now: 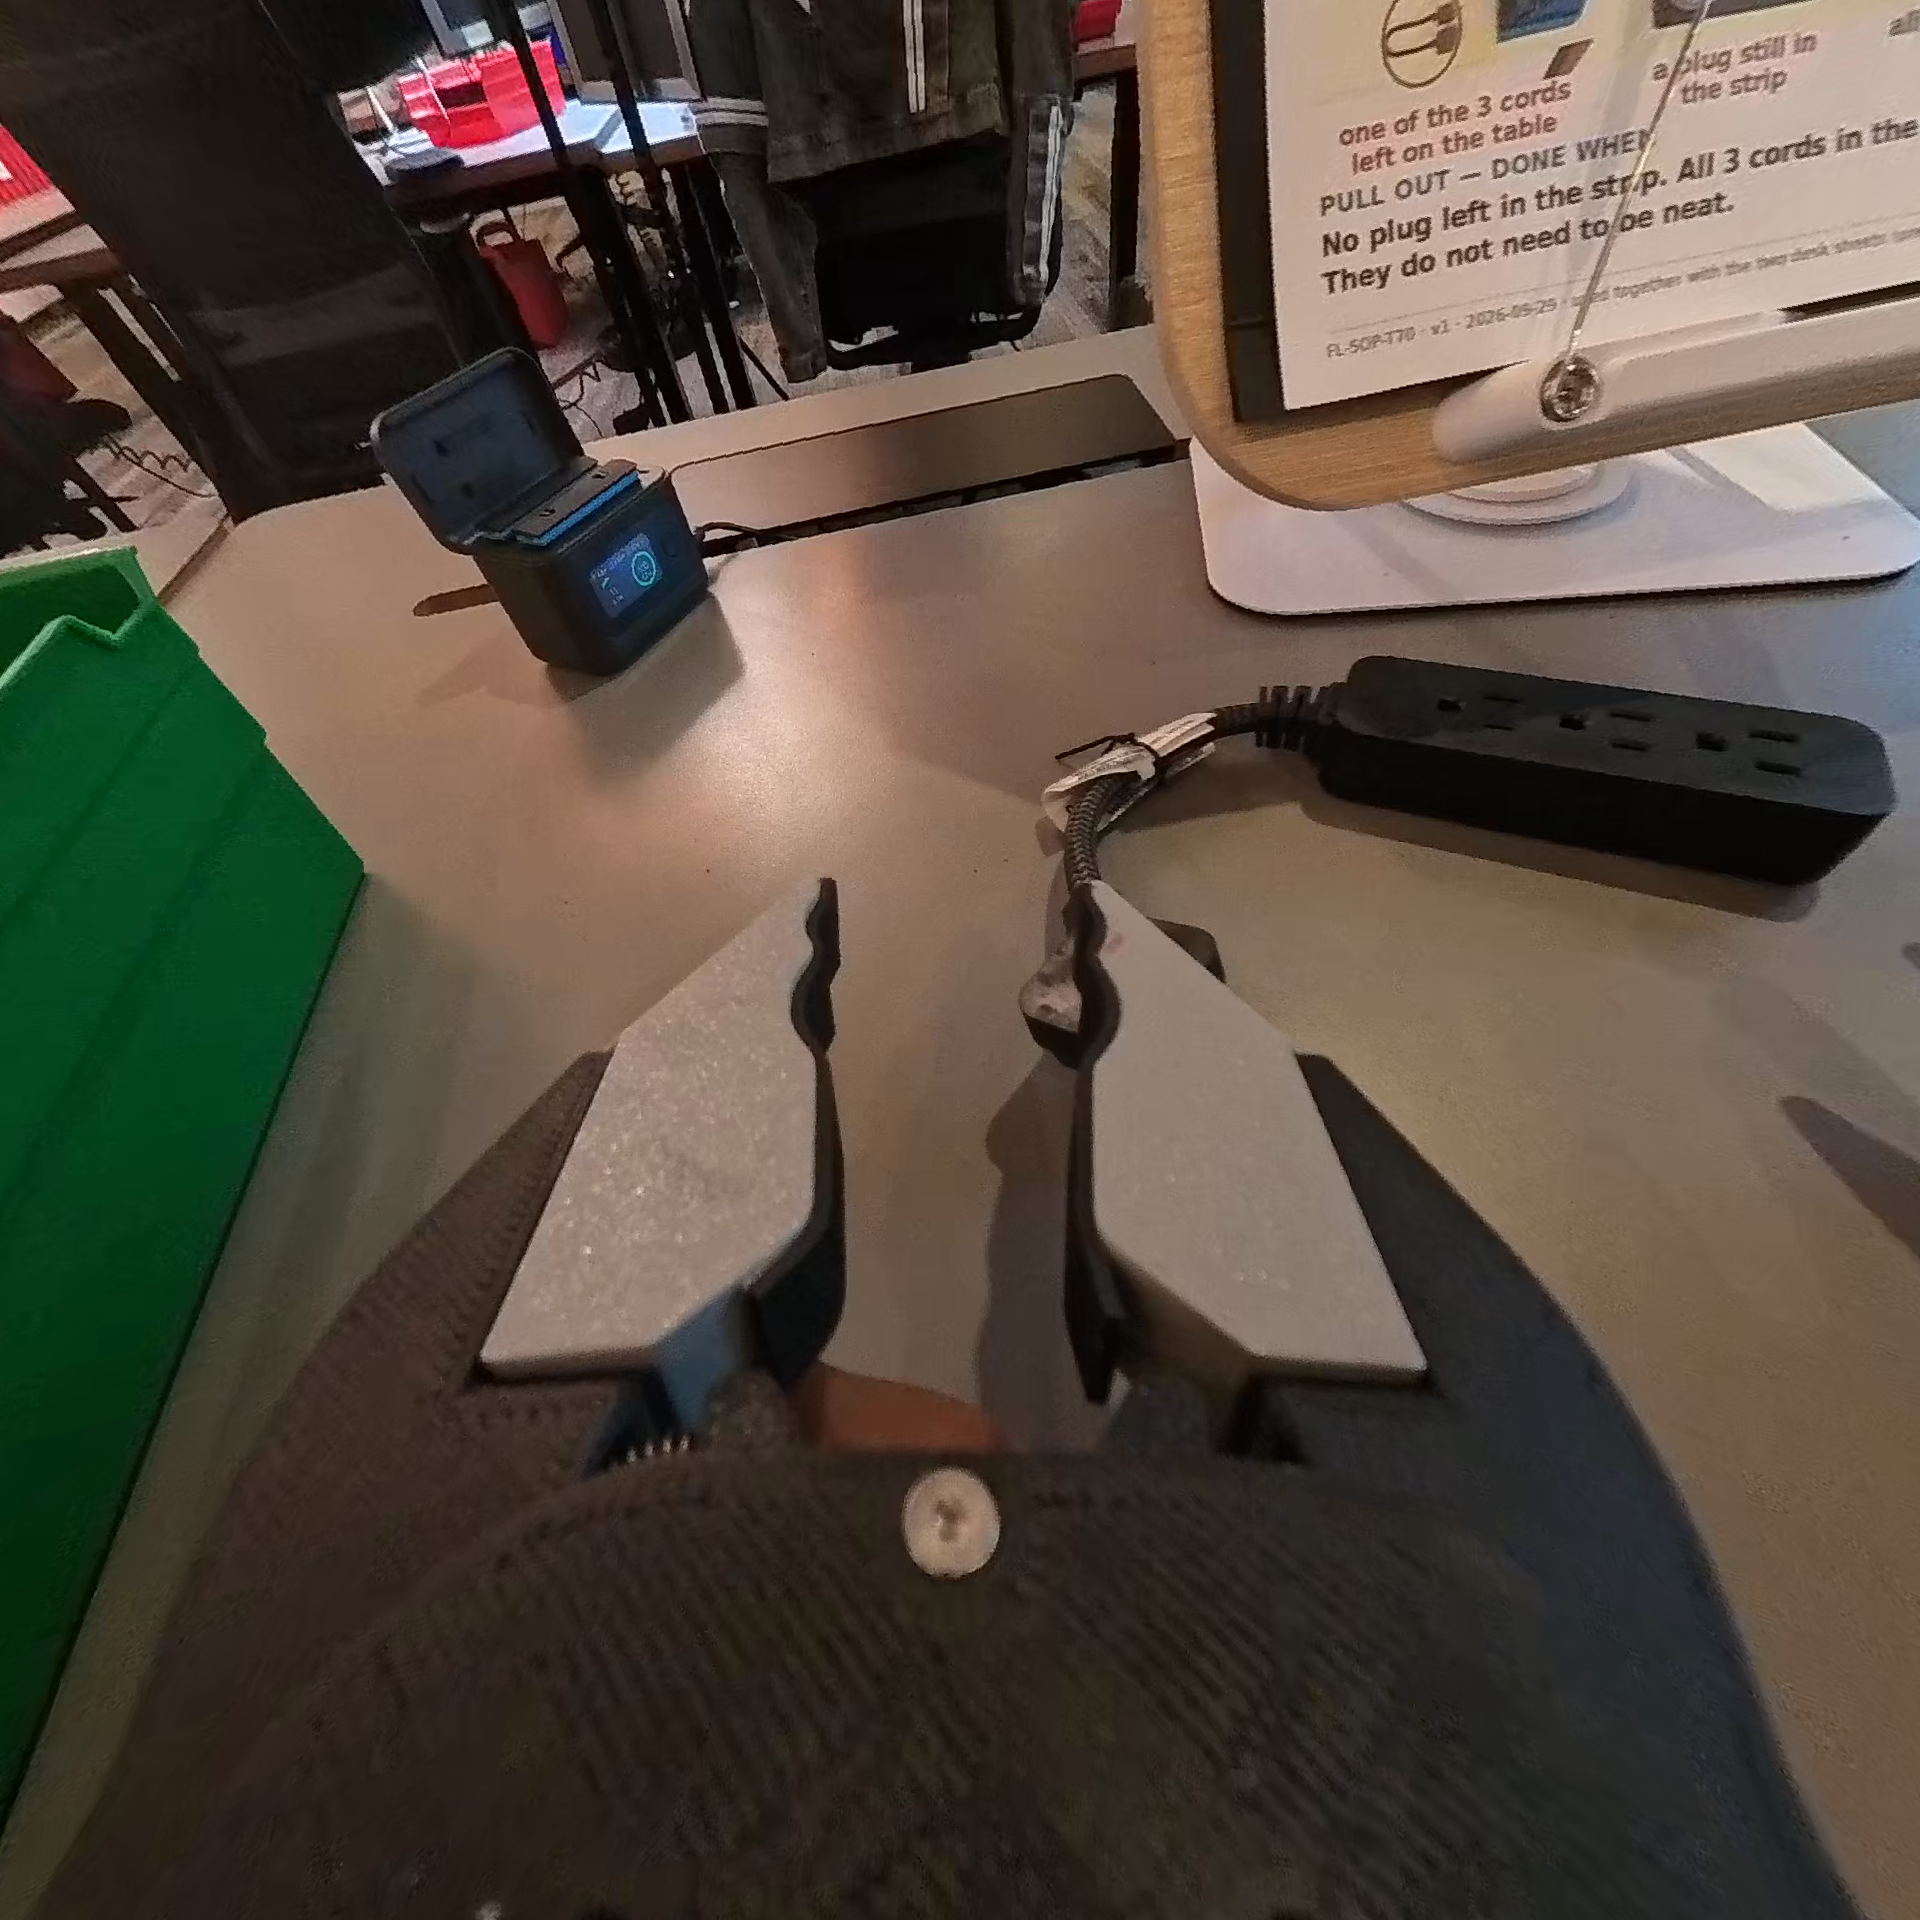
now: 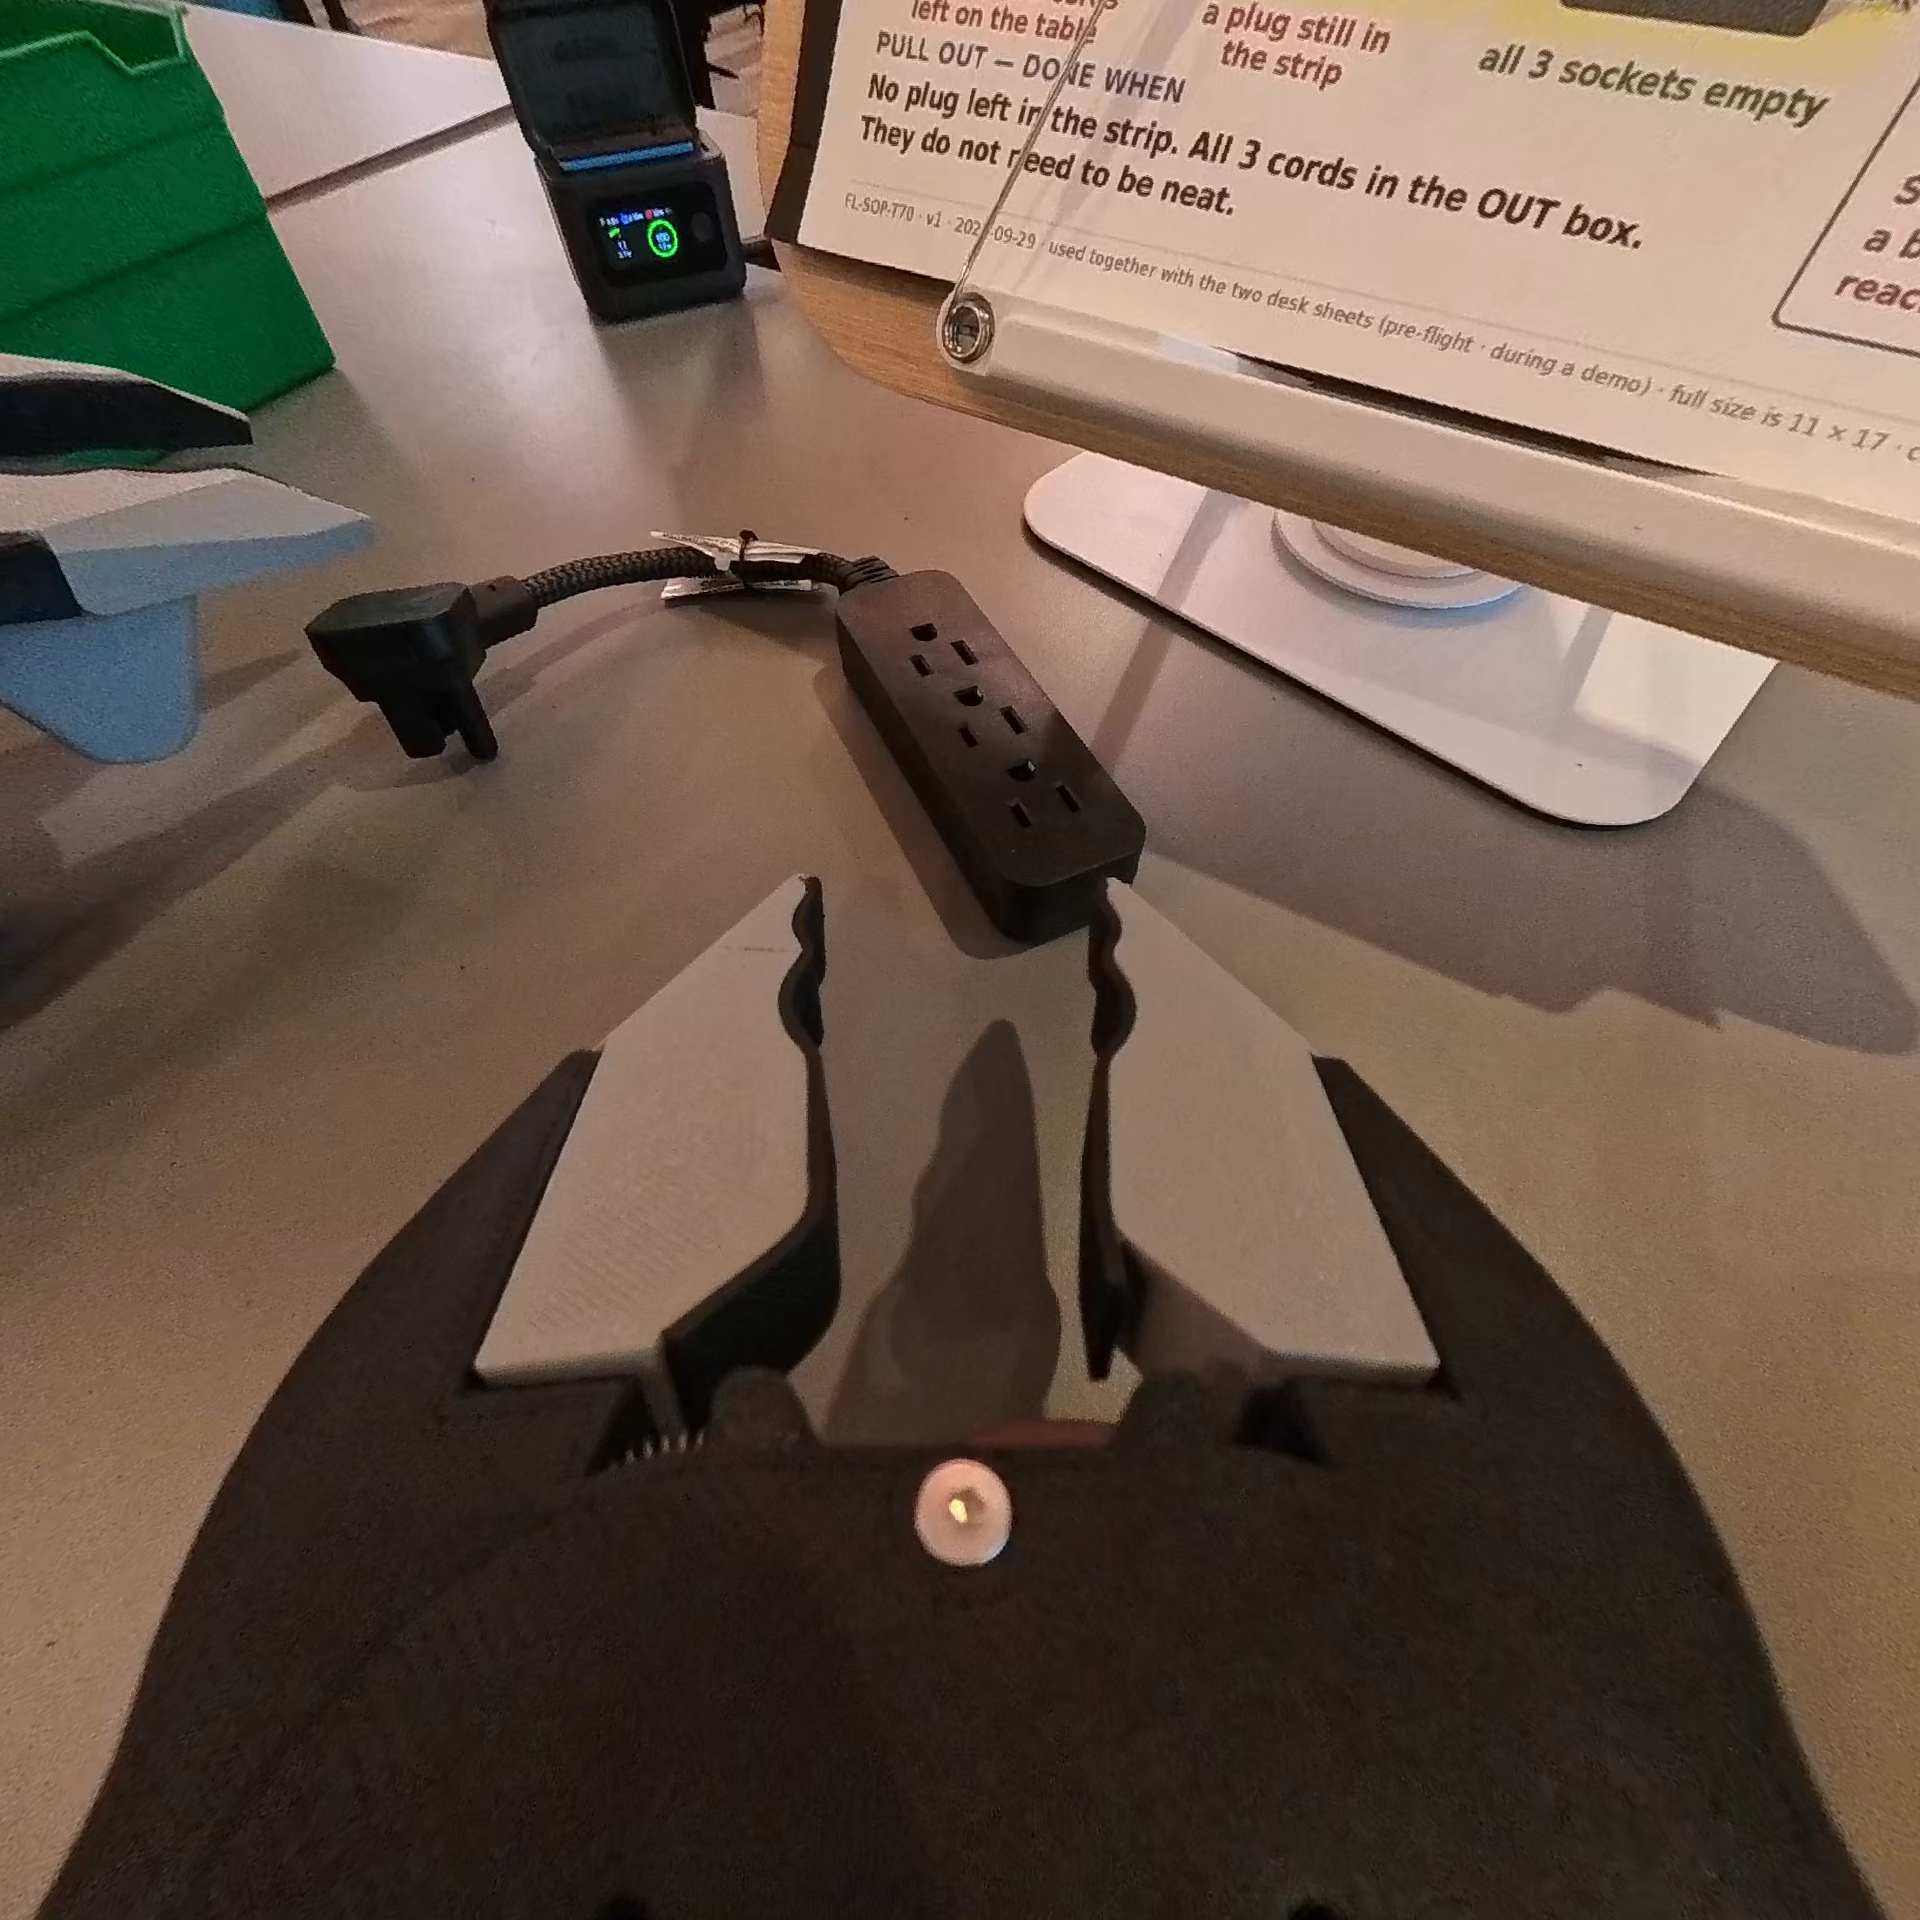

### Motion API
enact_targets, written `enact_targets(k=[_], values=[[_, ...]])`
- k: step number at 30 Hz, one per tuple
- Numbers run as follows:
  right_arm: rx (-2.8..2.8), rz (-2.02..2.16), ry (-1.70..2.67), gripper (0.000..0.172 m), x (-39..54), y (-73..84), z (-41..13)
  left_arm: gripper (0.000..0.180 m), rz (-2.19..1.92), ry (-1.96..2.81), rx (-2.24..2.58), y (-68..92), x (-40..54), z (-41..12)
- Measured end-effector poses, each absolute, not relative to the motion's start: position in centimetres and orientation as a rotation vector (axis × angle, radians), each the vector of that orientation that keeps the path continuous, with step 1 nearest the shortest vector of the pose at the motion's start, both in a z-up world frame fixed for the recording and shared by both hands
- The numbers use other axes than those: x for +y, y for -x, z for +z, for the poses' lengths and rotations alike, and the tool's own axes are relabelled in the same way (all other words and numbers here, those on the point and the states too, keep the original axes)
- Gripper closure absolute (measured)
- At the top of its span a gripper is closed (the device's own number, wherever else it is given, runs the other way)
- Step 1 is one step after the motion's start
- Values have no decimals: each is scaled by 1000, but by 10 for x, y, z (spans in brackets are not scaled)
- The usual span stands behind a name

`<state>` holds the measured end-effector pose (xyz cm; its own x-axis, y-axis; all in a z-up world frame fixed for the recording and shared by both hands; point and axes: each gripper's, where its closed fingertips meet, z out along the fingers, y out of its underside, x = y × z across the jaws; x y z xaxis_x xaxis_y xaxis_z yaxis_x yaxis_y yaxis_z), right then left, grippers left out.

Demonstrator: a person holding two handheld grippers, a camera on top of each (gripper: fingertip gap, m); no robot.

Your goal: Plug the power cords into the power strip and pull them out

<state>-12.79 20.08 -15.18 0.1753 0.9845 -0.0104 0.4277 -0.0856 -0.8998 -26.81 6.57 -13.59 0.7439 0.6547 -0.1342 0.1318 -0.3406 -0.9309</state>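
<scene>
- Strip (image 2: 982, 738) is lying flat on the table (image 2: 416, 987), sockets facing up, all three showing bare.
- In the right wrist view its long axis is running from about 11 o'clock down to 5 o'clock; the cord end is pointing to 11, the free end sitting just beside the tip of the right gripper (image 2: 956, 904).
- In the left wrist view the strip (image 1: 1600, 764) is lying at 2 o'clock, long axis nearly left-right, cord end pointing to 9.
- Cord (image 2: 613, 571) is curving off toward 9 o'clock, ending in a plug (image 2: 405, 649) lying on the table.
- Only the right view is showing that plug clearly; in the left view the cord (image 1: 1081, 831) is disappearing behind the right-hand finger.
- Left gripper (image 1: 956, 914) is standing spread, only table showing between its fingers.
- Right gripper is standing spread too, gripping nothing.
- Left view alone is showing the room behind; both are showing the bin (image 1: 135, 883), charger (image 1: 582, 582) and sign stand (image 1: 1558, 520).
</scene>
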Motion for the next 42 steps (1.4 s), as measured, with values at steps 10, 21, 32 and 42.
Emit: enact_targets(k=[10, 21, 32, 42], values=[[-1380, 872, 1653, 123, 200, 128, -154, 138, 506, 1848, -636, 267, 64, -136], [-1401, 876, 1656, 124, 198, 130, -156, 135, 367, 1872, -534, 247, 65, -117], [-1411, 874, 1641, 124, 195, 131, -155, 123, 398, 1884, -406, 269, -21, -6], [-1395, 904, 1650, 124, 196, 130, -154, 128, 590, 2186, -608, 374, -152, -16]])
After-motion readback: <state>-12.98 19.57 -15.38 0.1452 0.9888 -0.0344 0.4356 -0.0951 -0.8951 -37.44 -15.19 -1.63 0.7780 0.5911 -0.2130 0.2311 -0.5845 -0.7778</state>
